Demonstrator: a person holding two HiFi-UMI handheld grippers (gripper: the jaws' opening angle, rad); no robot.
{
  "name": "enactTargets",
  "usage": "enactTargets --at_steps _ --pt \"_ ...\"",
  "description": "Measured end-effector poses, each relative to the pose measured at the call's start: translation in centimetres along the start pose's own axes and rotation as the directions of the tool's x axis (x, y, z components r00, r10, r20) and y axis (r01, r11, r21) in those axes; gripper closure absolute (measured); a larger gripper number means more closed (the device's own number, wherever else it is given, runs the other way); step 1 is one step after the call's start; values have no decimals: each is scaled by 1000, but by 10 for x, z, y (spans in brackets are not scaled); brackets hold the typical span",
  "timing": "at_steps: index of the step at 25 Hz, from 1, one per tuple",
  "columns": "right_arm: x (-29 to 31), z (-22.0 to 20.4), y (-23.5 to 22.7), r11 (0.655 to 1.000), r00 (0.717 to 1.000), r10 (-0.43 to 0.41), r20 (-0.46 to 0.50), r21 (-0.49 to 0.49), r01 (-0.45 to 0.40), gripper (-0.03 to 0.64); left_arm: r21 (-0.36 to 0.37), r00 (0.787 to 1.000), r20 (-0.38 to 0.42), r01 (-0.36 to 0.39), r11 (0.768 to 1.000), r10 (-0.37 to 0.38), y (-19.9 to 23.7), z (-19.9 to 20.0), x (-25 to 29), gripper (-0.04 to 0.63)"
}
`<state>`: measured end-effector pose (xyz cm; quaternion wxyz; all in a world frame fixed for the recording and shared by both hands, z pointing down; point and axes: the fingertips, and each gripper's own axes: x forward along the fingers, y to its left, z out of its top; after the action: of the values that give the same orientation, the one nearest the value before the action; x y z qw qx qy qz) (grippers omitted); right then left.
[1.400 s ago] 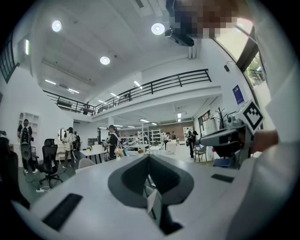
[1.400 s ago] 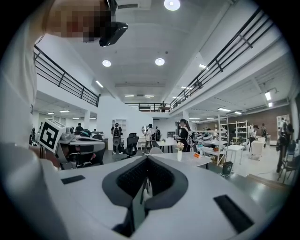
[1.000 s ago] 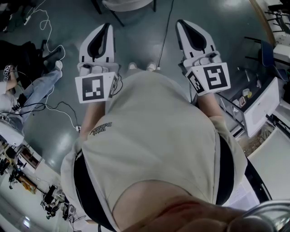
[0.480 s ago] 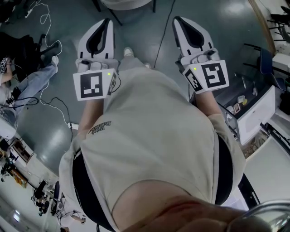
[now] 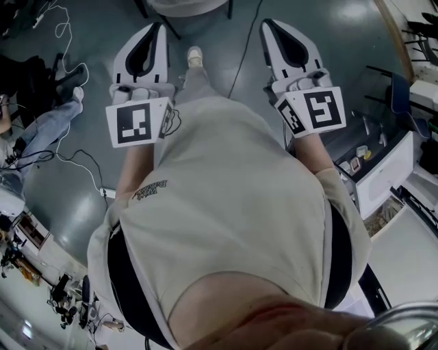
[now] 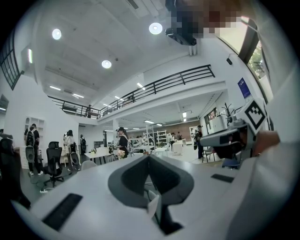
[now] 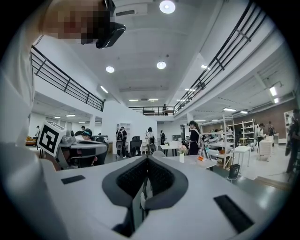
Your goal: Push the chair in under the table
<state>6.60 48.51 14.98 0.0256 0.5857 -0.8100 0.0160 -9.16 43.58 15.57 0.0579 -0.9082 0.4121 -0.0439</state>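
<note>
In the head view my left gripper (image 5: 159, 27) and right gripper (image 5: 267, 24) are held out side by side ahead of the person's chest, both shut and holding nothing. A white chair seat (image 5: 183, 6) on dark legs shows at the top edge, just beyond the fingertips and apart from them. In the left gripper view the shut left gripper (image 6: 149, 157) points level across the hall. In the right gripper view the shut right gripper (image 7: 147, 158) points at a white chair (image 7: 158, 153) beside a white table (image 7: 199, 163) bearing a vase.
The person's shoe (image 5: 195, 55) steps forward between the grippers. Cables (image 5: 75, 158) trail on the grey floor at left, near a seated person's leg (image 5: 48, 124). A cabinet (image 5: 387, 171) stands at right. Several people and office chairs (image 6: 54, 160) stand far off.
Both grippers have moved forward, toward the top of the head view and nearer the white seat. The person has stepped, one shoe now ahead between the grippers. Jaws stay shut.
</note>
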Motion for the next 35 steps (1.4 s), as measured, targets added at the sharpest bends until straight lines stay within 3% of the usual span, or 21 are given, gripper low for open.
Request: enactTargets --at_steps 11,26,35 --pt "67 -14 -37 1000 999 -4 -51 21 5 607 -12 999 -34 27 1000 -27 31 -15 70 584" --pt "218 -13 -90 999 991 -15 -131 38 20 607 -78 991 -107 72 994 -80 118 -34 198 584" --pt "305 4 -104 999 992 -29 -122 16 32 607 -93 989 -111 89 992 -100 176 -40 255 584"
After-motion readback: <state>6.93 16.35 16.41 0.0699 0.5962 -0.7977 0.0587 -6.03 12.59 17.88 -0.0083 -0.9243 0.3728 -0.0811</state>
